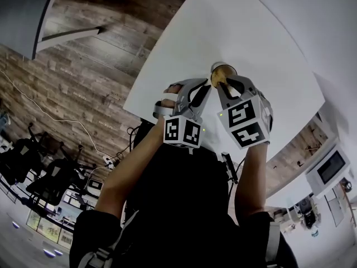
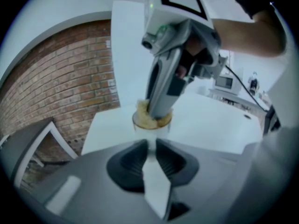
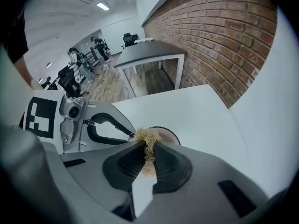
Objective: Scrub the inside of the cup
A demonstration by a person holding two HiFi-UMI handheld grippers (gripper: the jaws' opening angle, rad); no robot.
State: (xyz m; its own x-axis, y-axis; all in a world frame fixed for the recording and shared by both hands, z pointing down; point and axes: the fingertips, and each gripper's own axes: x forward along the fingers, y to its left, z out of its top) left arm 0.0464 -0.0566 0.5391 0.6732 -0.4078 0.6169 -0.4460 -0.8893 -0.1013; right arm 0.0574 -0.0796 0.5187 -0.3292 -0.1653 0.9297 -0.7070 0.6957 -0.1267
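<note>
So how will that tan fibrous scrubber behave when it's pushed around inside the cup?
Probably soft and springy: the scrubber squashes thin between the jaws of the right hand-held gripper and frays out past them. Likely light for its size, being loose fibres. It should drag rather than slide, since it fills the mouth of the cup.

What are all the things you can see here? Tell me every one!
cup: one, clear, at the white table, in the left tongs
scrubber: one, tan and stringy, in the cup's mouth
white table: one, white, under the cup
grey table: one, dark grey, beside the brick wall
brick wall: one, reddish, behind the tables
microwave: one, white, far back
left tongs: one, grey, shut on the cup
right tongs: one, grey, shut on the scrubber
</note>
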